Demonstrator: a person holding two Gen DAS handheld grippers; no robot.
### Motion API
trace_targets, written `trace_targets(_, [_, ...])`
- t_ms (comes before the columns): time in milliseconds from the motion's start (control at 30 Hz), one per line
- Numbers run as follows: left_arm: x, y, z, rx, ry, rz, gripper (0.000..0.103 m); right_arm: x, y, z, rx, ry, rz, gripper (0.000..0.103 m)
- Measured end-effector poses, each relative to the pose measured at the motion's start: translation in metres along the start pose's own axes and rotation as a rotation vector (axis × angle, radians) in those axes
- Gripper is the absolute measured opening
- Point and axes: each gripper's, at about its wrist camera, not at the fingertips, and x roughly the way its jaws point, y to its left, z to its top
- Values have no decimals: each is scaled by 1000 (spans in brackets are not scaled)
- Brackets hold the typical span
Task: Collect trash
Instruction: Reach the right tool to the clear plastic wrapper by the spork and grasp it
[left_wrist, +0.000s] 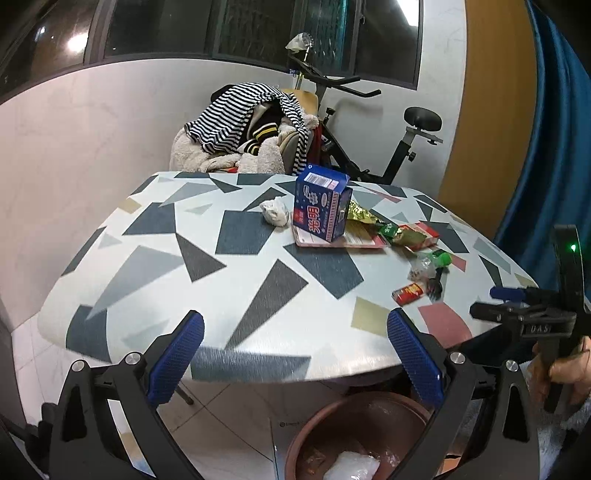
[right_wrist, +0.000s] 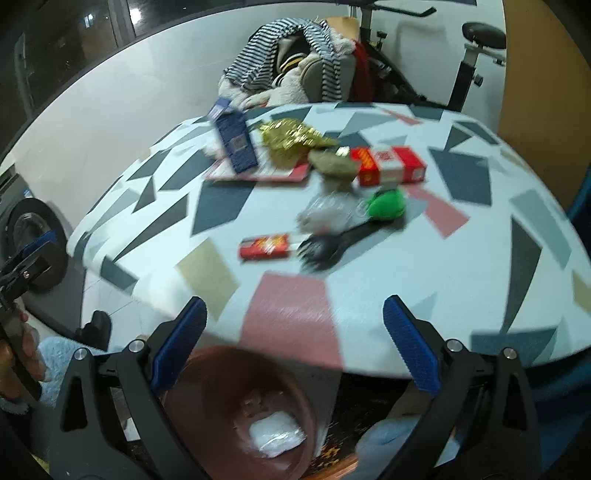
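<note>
Trash lies on the patterned table (left_wrist: 229, 280): a blue carton (left_wrist: 320, 203), a crumpled white tissue (left_wrist: 275, 211), gold foil (right_wrist: 291, 134), a red box (right_wrist: 388, 165), a small red packet (right_wrist: 265, 246), a black spork (right_wrist: 332, 245), a green wrapper (right_wrist: 388, 205) and clear plastic (right_wrist: 325, 214). A brown bin (left_wrist: 354, 439) stands on the floor below the table's near edge, with white plastic (right_wrist: 277, 435) inside. My left gripper (left_wrist: 295, 358) hovers open and empty above the bin. My right gripper (right_wrist: 293, 345) is likewise open and empty over the table edge.
A chair piled with striped and fleecy clothes (left_wrist: 251, 129) stands behind the table, beside an exercise bike (left_wrist: 399, 140). A blue curtain (left_wrist: 554, 129) hangs at the right. A washing machine door (right_wrist: 33, 240) is at the left. A flat pink card (left_wrist: 340, 240) lies under the carton.
</note>
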Motion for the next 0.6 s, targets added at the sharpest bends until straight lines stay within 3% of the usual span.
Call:
trace_targets(67, [5, 3, 8, -6, 2, 0, 97, 1, -6, 11, -12, -21, -3, 94])
trace_targets(300, [26, 16, 29, -29, 19, 7, 97, 30, -17, 43, -35, 0, 30, 62])
trace_targets(600, [51, 40, 40, -107, 56, 3, 97, 74, -21, 61, -24, 53, -1, 60])
